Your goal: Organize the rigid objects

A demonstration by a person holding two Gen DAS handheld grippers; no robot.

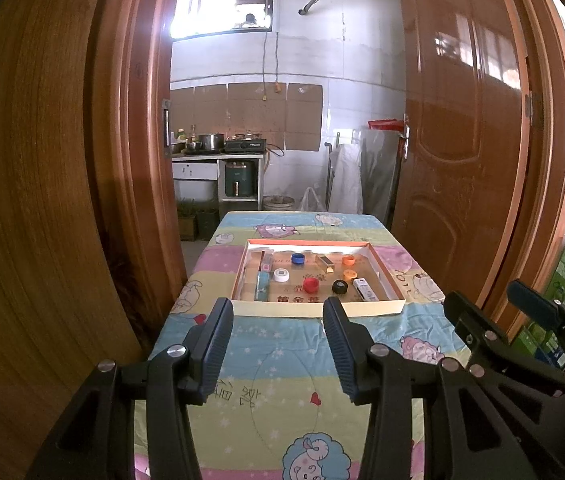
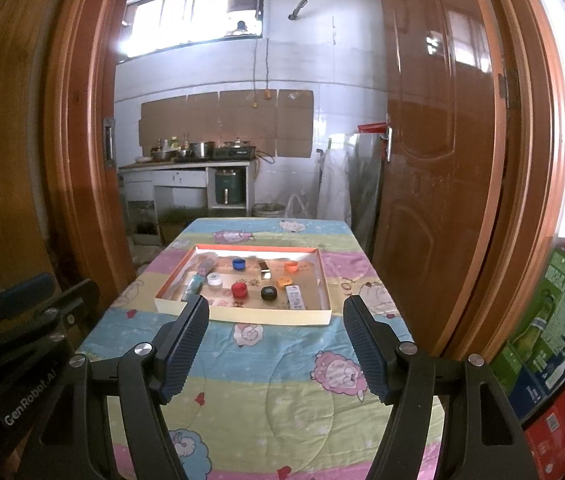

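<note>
The left tongs [image 1: 278, 312] stand well apart with nothing between their pads, hovering over the near part of the table [image 1: 282, 380]. The right tongs [image 2: 276, 312] gape wider still, also empty, beside them over the same patterned cloth (cartoon sheep and hearts). Both point toward a shallow cardboard tray [image 1: 318, 307] lying farther along the table, well apart from either pair. Inside it, scattered apart from one another: a blue cap [image 1: 297, 258] at the back, a white cap [image 1: 281, 275], a red cap [image 1: 311, 285] and a black cap [image 1: 339, 286] nearer the front, two orange caps [image 1: 348, 259] at the right, a gold box [image 1: 325, 264] mid-tray, a white box [image 1: 365, 289] at the front right, and a teal box [image 1: 262, 286] along the left wall.
</note>
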